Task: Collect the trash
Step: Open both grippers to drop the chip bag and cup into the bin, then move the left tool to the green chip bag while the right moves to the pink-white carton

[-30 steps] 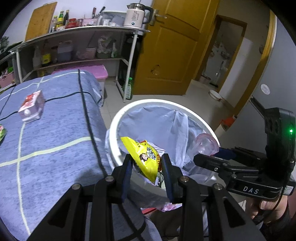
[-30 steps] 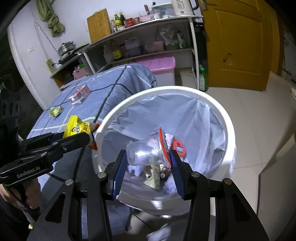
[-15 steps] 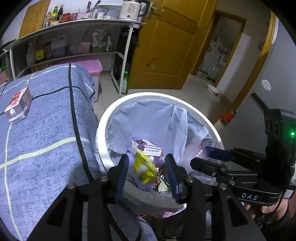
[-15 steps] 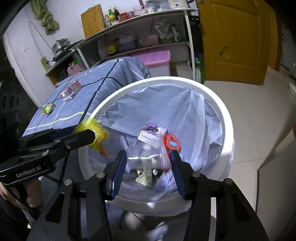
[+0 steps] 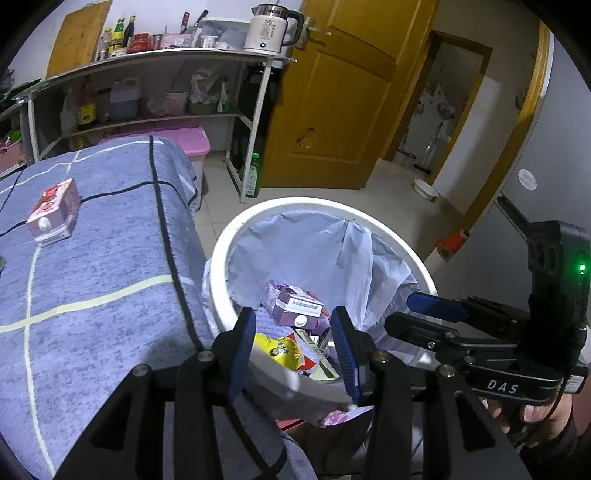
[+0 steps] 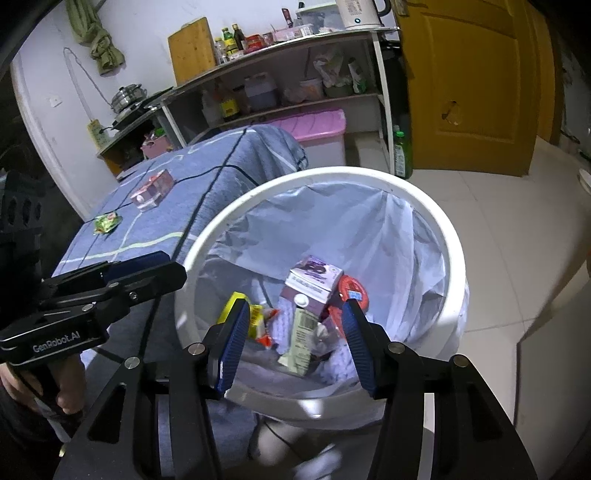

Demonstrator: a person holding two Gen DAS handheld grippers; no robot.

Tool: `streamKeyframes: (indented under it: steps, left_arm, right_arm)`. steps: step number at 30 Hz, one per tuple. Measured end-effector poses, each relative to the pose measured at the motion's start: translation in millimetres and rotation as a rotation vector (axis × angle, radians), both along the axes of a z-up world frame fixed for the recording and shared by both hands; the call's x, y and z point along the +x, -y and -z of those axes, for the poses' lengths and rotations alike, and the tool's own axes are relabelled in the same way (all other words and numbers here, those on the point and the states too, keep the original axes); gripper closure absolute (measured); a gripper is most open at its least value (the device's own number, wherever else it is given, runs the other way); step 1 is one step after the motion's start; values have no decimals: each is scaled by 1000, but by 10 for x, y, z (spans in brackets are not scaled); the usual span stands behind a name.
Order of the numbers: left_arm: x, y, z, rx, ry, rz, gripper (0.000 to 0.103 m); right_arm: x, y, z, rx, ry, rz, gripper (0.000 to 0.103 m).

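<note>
A white bin (image 5: 406,254) (image 6: 424,195) lined with a pale bag stands beside the blue-clothed table (image 5: 96,266). Inside lie a yellow snack packet (image 5: 279,349) (image 6: 255,319), a purple carton (image 5: 295,304) (image 6: 314,280) and other trash. My left gripper (image 5: 295,334) is open and empty over the bin's near rim. My right gripper (image 6: 295,325) is open and empty over the bin. A pink carton (image 5: 55,210) (image 6: 153,188) and a green wrapper (image 6: 107,222) lie on the table.
A metal shelf unit (image 5: 155,92) with bottles and a kettle (image 5: 271,27) stands behind the table. A pink storage box (image 5: 177,140) and a green bottle (image 5: 253,181) sit on the floor. An orange door (image 5: 343,92) is at the back.
Both grippers opened. The yellow packet dropped from my left gripper and the clear cup from my right gripper into the bin.
</note>
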State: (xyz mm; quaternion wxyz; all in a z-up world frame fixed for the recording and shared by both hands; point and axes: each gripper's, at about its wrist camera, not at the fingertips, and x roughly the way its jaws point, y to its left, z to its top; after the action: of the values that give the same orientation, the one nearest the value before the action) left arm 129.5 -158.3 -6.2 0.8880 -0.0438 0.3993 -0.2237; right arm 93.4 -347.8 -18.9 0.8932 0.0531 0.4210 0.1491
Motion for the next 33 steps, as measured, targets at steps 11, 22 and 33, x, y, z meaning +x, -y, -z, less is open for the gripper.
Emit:
streamKeyframes:
  steps: [11,22,33]
  left_arm:
    - [-237,-323,-109,-14,30,-75,59]
    - [-475,-723,-175,1,65,-157,59]
    - [-606,-1173,-235,11,93,-266,59]
  right_arm:
    - [-150,-294,-170,19,37,-65,50]
    - [-224,-673,-249,46,49,-143,50]
    - [-212,-1109,-359,40,72,-231,50]
